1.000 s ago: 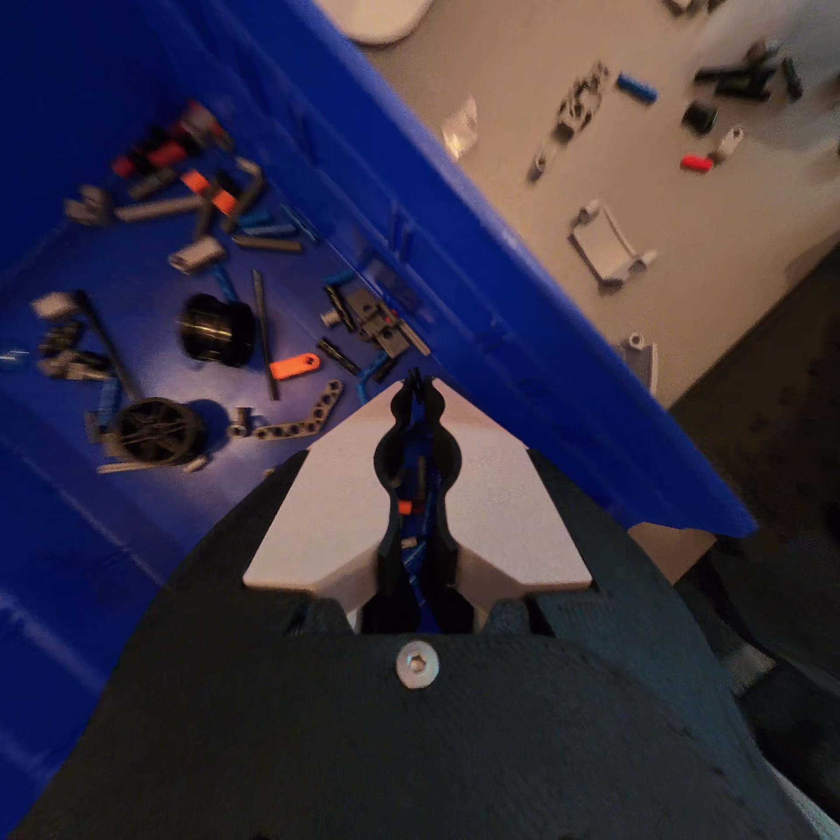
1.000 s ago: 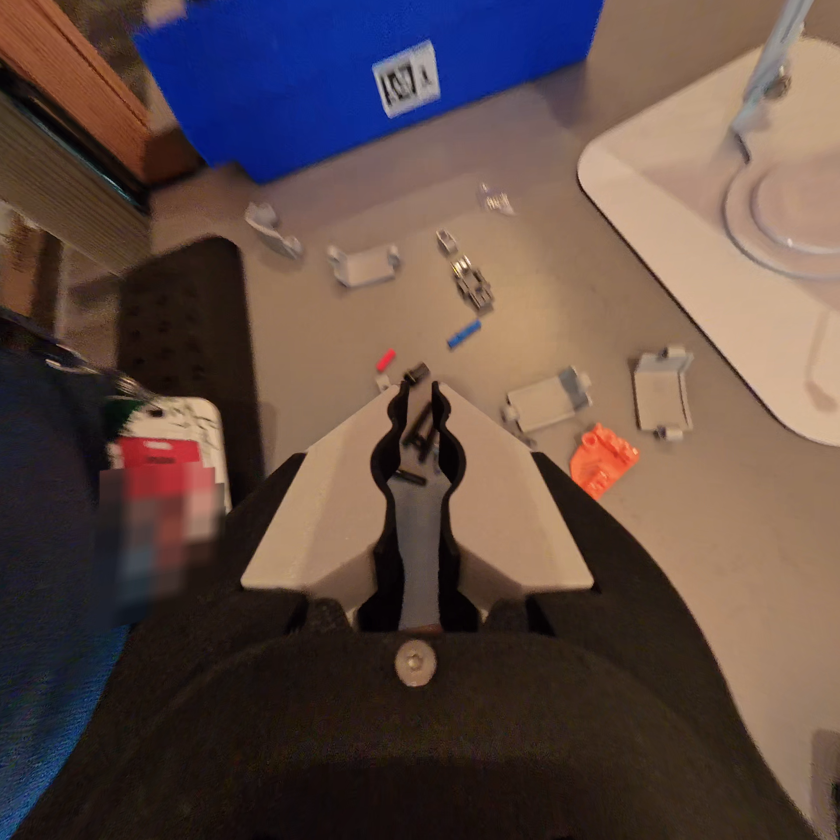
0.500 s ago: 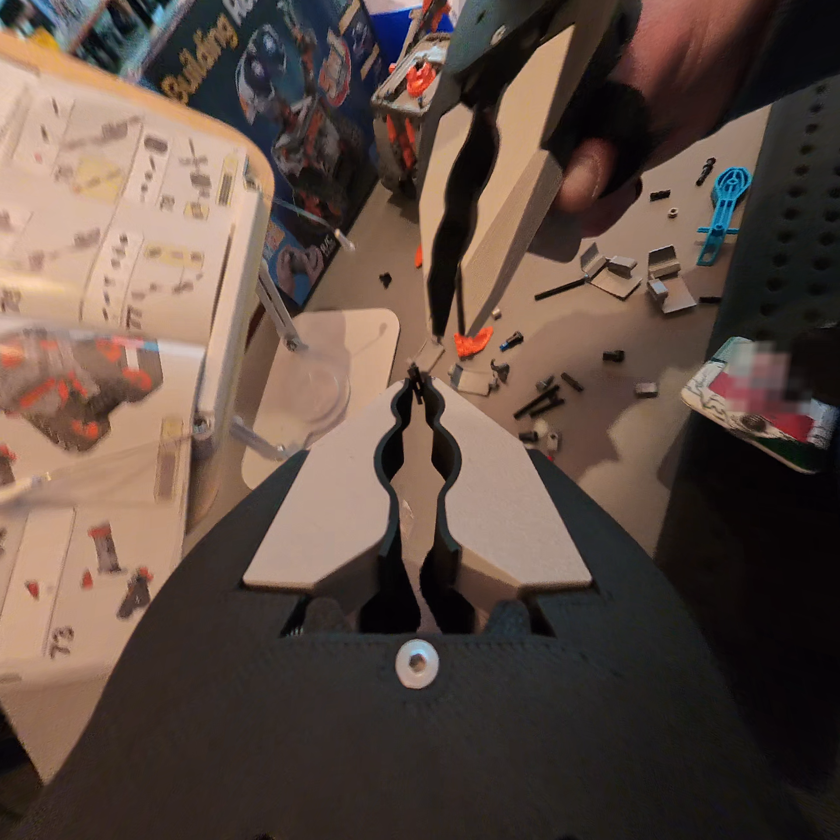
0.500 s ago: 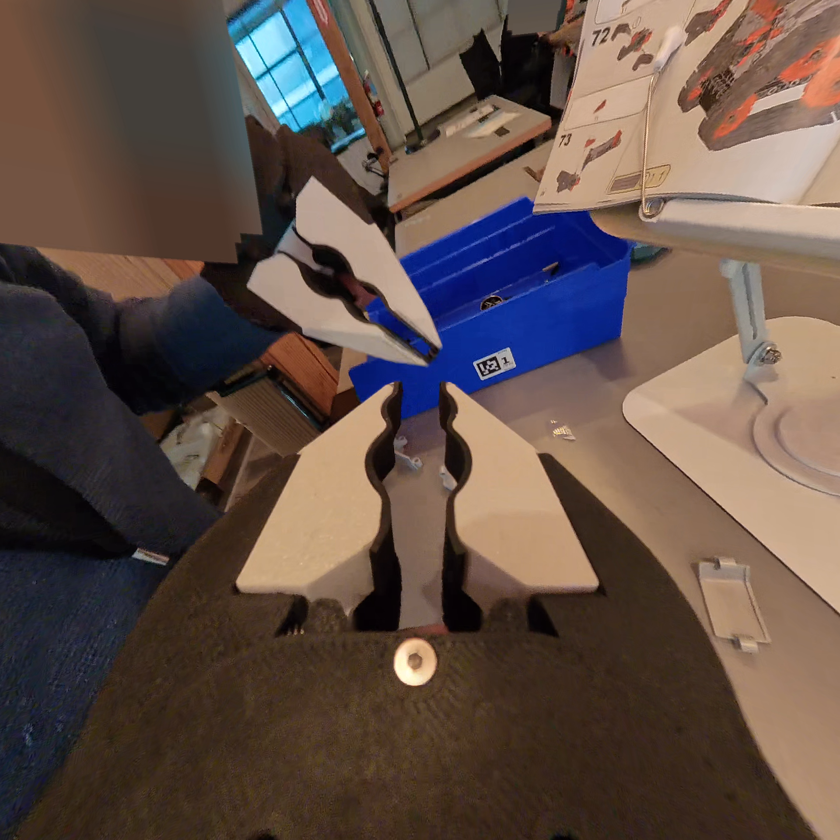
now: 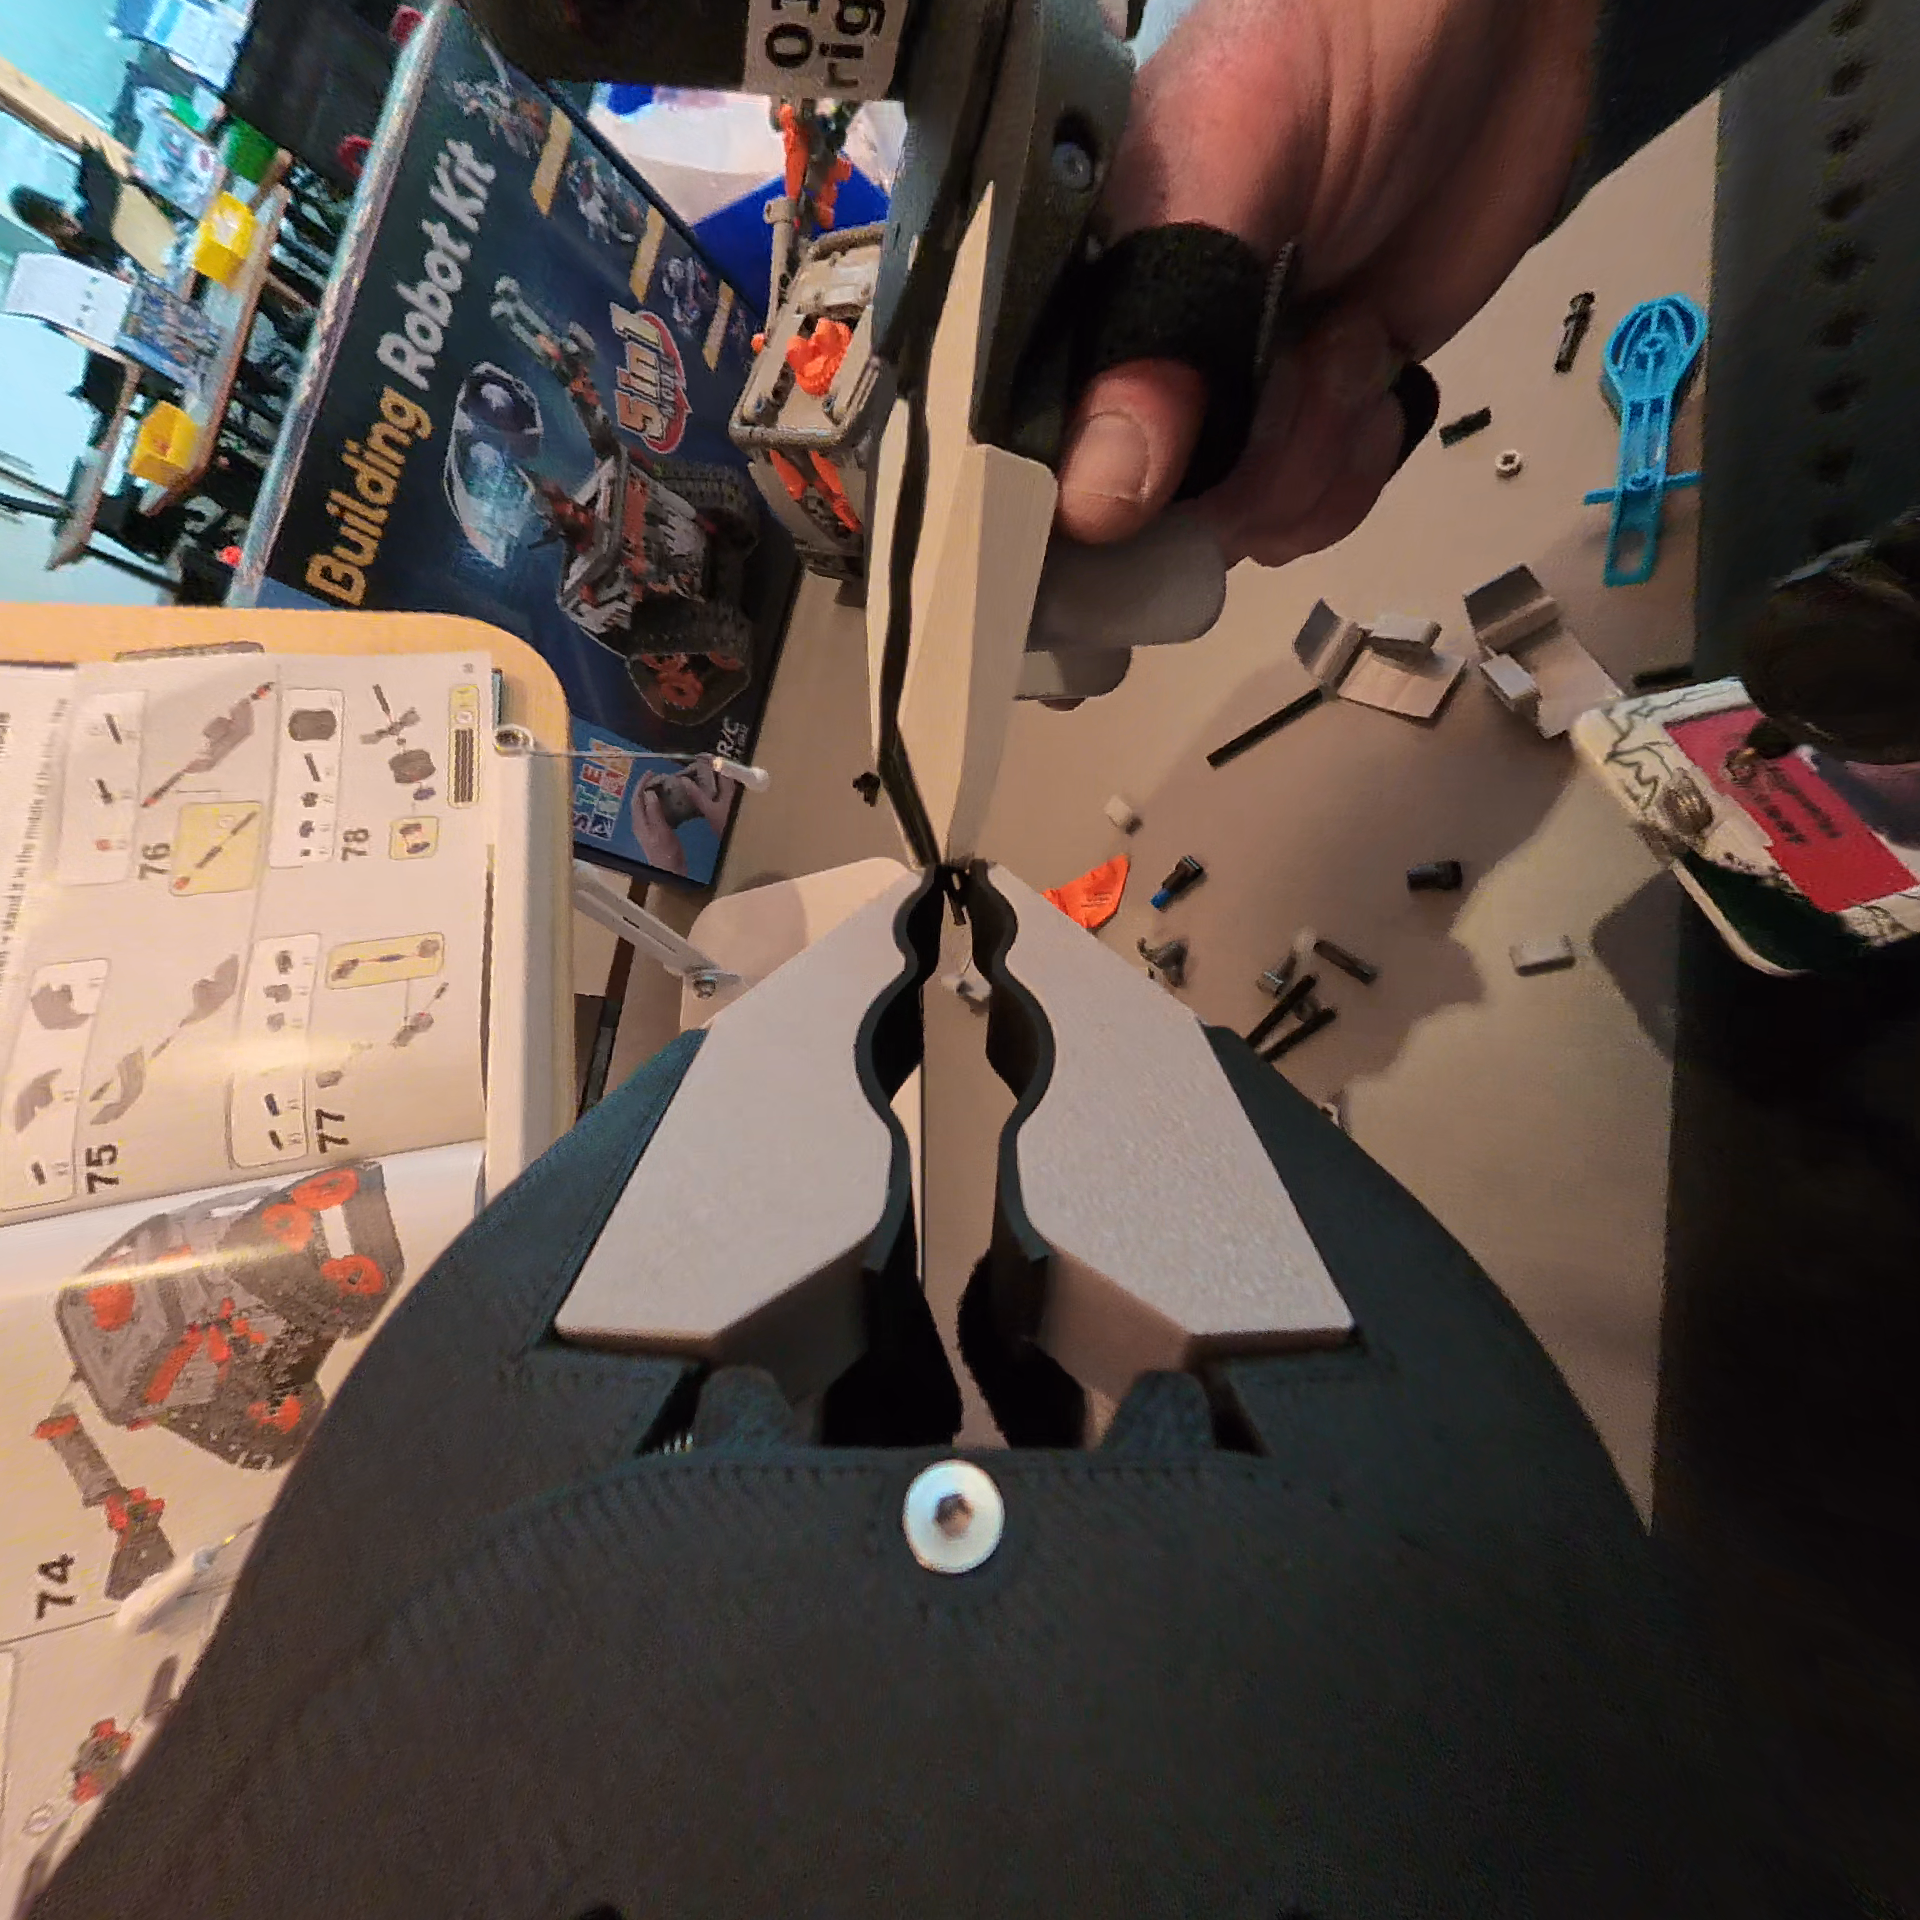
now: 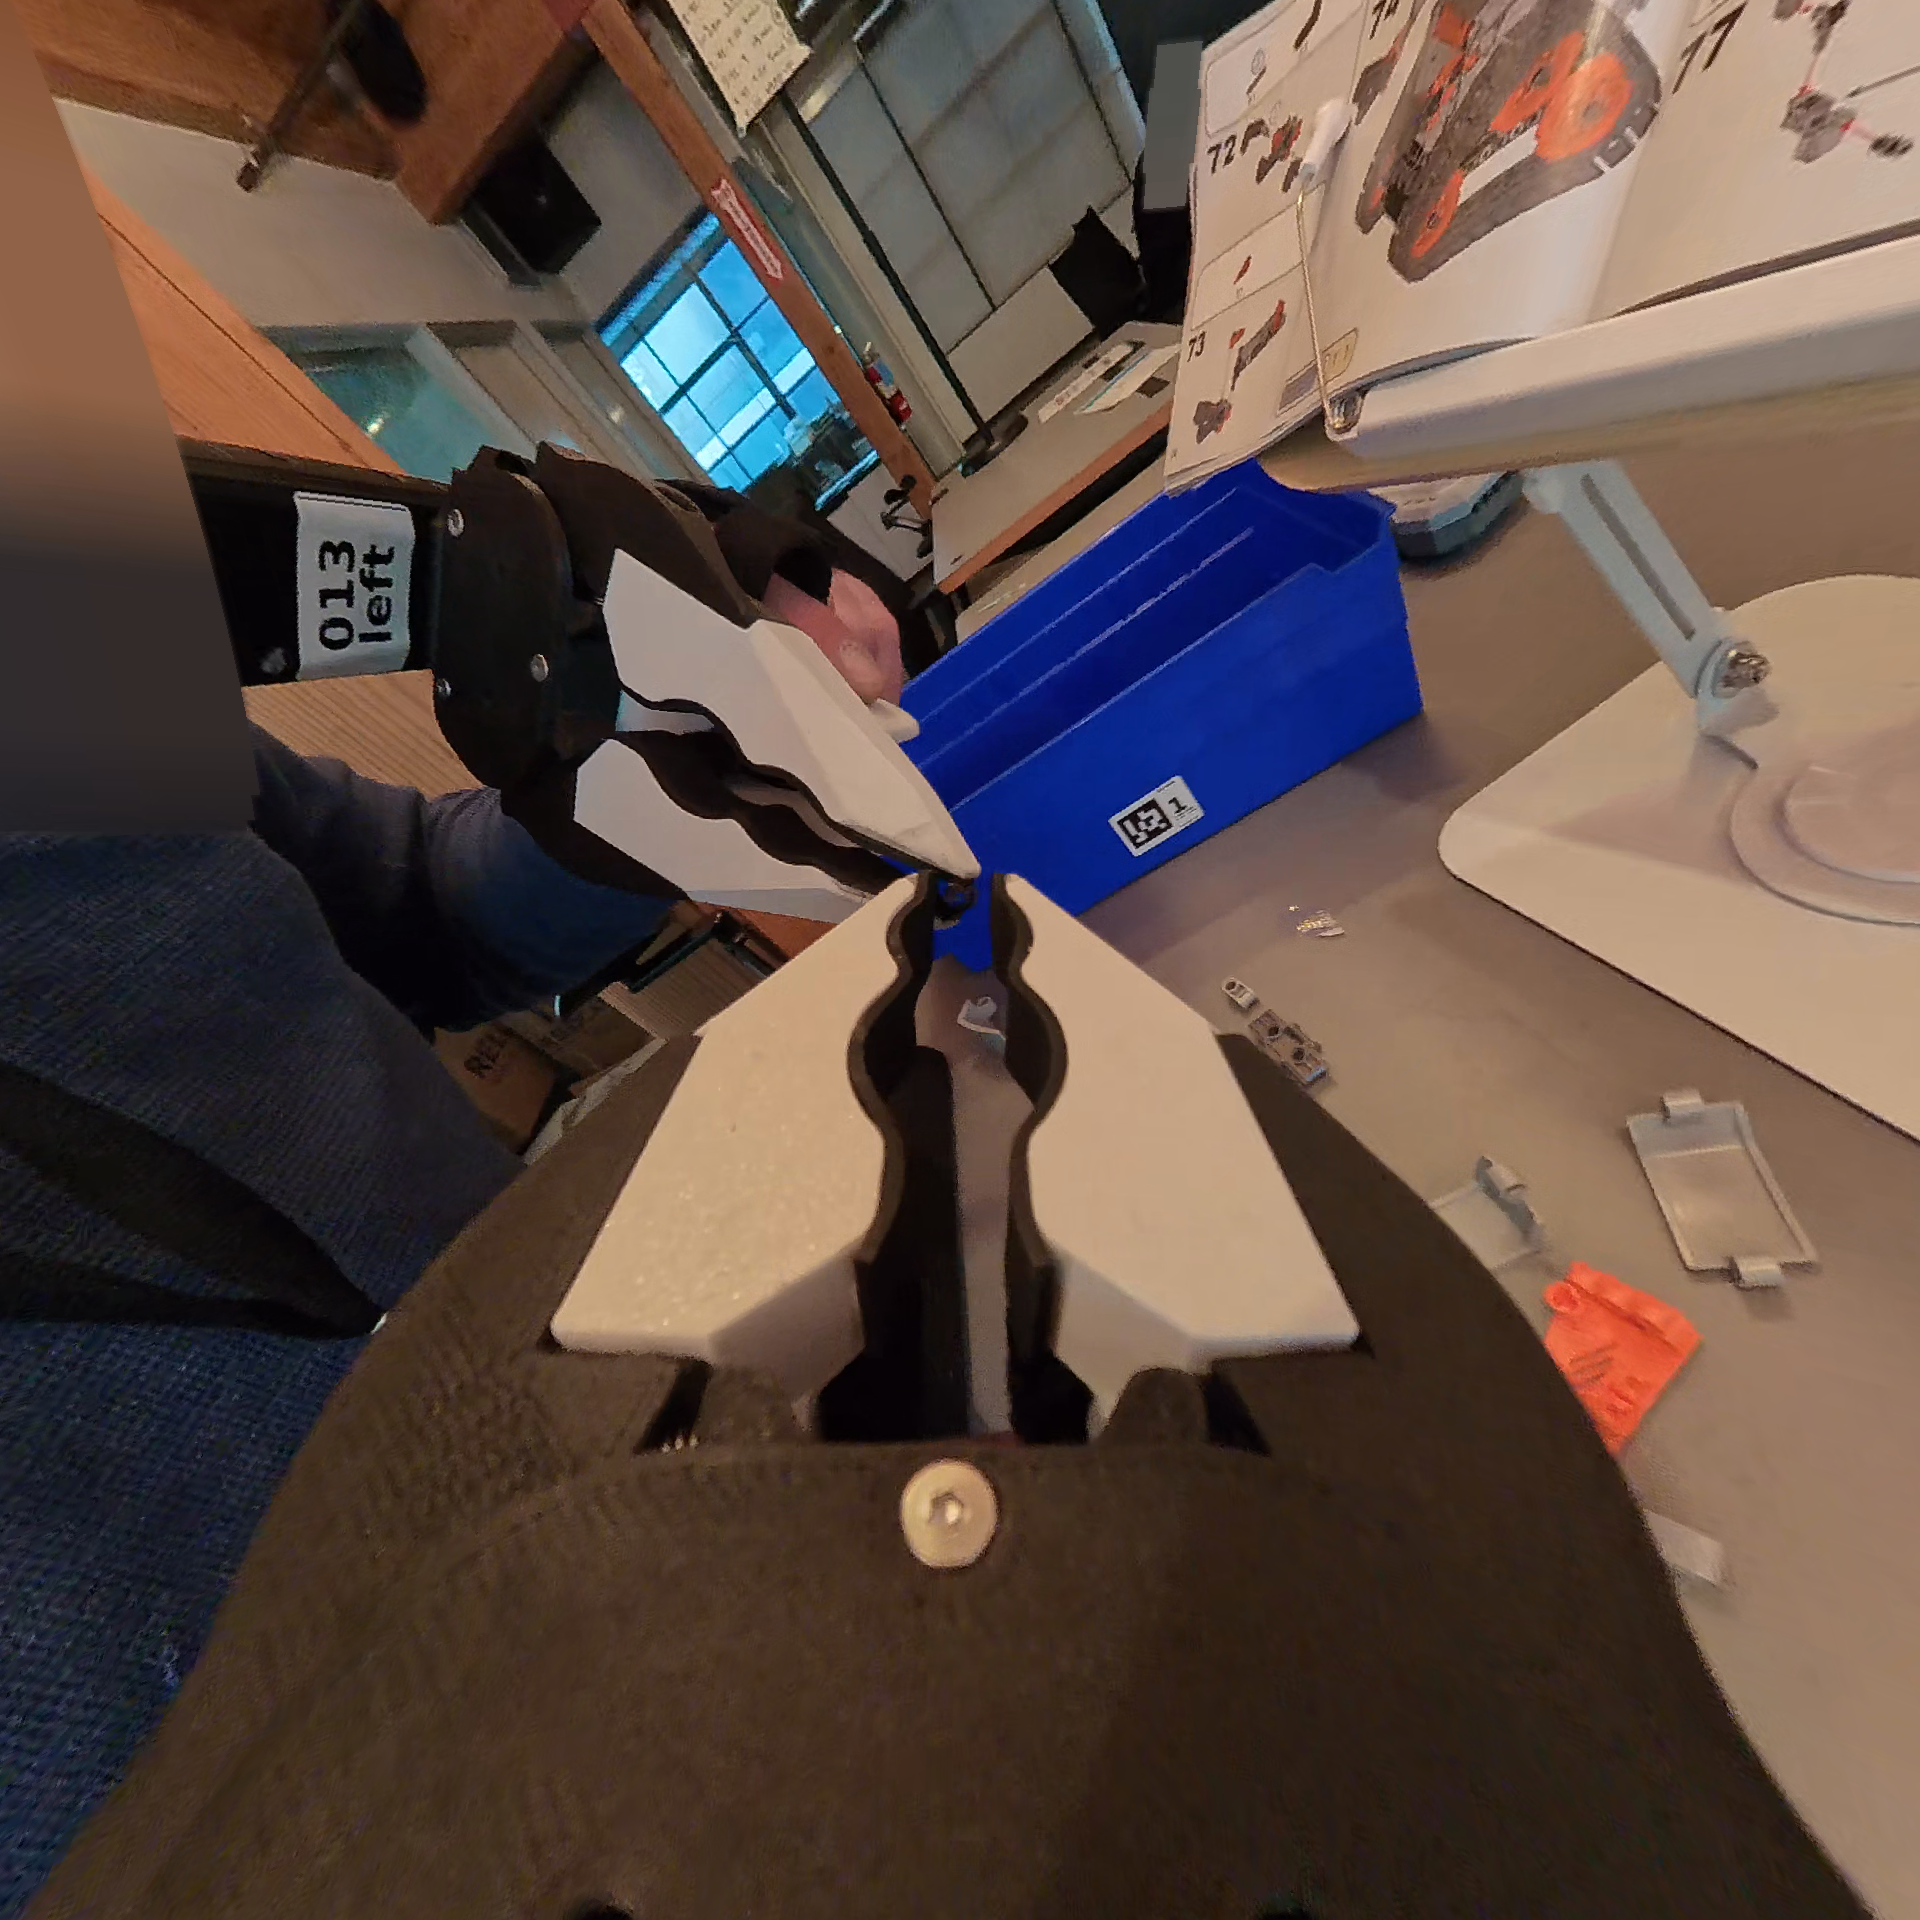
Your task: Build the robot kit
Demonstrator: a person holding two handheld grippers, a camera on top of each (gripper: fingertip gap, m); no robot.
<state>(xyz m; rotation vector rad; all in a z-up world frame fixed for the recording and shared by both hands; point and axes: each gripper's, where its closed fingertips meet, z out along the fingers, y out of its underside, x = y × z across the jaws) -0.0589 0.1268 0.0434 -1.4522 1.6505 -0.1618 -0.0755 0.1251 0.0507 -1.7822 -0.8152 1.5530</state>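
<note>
My left gripper (image 5: pixel 954 883) is shut on a small black pin (image 5: pixel 954 902) held at its very tips, raised above the grey table (image 5: pixel 1351 987). My right gripper (image 6: pixel 961 894) meets it tip to tip. Its jaws stand a narrow gap apart, on either side of the pin (image 6: pixel 951 896). In the left wrist view the right gripper (image 5: pixel 935 847) comes down from above, held by a hand (image 5: pixel 1299 260). In the right wrist view the left gripper (image 6: pixel 951 862) comes in from the upper left.
A blue bin (image 6: pixel 1195 727) stands behind the grippers. An open instruction booklet (image 5: pixel 239 935) rests on a white stand (image 6: pixel 1714 831). A kit box (image 5: pixel 499 416) and a part-built model (image 5: pixel 821 395) stand at the back. Loose grey panels (image 6: pixel 1714 1195), an orange piece (image 6: pixel 1621 1351) and a blue tool (image 5: pixel 1652 416) lie on the table.
My left gripper has lifted out of the blue bin with the pin and swung to face the right gripper. The right gripper rose from the table, opened, then narrowed, and the two tips have met.
</note>
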